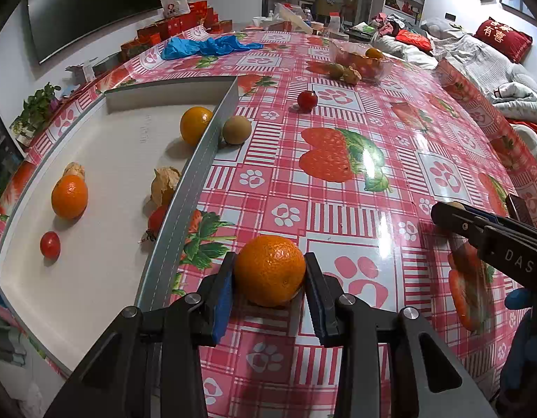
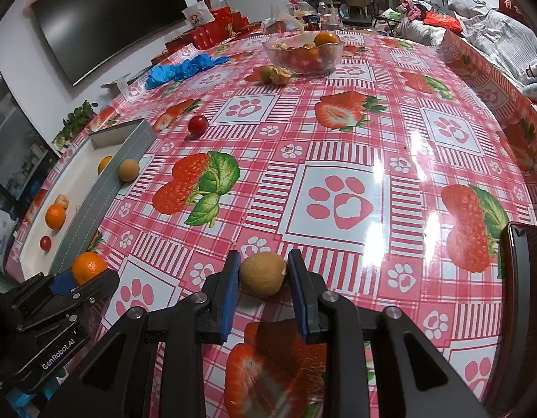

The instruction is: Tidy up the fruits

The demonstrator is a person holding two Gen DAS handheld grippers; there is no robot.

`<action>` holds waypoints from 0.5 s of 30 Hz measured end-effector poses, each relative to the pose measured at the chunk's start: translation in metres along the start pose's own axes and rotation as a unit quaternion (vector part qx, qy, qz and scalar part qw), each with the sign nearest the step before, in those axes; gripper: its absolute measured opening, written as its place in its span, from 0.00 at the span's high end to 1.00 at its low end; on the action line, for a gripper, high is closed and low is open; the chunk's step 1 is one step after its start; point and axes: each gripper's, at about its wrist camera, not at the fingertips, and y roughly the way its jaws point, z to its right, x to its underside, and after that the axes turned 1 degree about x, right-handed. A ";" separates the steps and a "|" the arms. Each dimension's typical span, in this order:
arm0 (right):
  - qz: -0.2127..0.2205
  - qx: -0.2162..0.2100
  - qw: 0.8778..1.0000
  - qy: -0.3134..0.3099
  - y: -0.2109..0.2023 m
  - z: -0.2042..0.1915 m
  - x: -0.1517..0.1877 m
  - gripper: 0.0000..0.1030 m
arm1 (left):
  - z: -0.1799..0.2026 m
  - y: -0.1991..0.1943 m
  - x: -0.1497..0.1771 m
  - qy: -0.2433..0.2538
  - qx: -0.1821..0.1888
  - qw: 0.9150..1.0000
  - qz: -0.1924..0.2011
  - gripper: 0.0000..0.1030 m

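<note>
My left gripper (image 1: 270, 271) is shut on an orange mandarin (image 1: 270, 270) just right of the grey tray's wall (image 1: 184, 205). My right gripper (image 2: 263, 275) is shut on a brown longan (image 2: 263, 273) low over the tablecloth. The tray holds two oranges (image 1: 69, 196) (image 1: 195, 123), two husked physalis (image 1: 165, 183), and cherry tomatoes (image 1: 50, 244). Another brown longan (image 1: 236, 129) lies outside against the tray wall. A loose cherry tomato (image 1: 306, 100) sits mid-table. A glass bowl (image 2: 303, 52) of fruit stands far back, with physalis (image 2: 275, 74) beside it.
A blue crumpled glove (image 1: 205, 46) lies at the back left. Red boxes (image 1: 184, 26) line the far table edge under a wall TV. A dark phone-like object (image 2: 522, 299) lies at the right table edge. A bed with pillows is beyond the right side.
</note>
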 end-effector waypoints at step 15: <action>-0.018 0.005 1.000 0.008 0.000 0.004 -0.005 0.70 | -0.002 -0.003 -0.003 -0.015 0.025 1.000 -0.005 0.62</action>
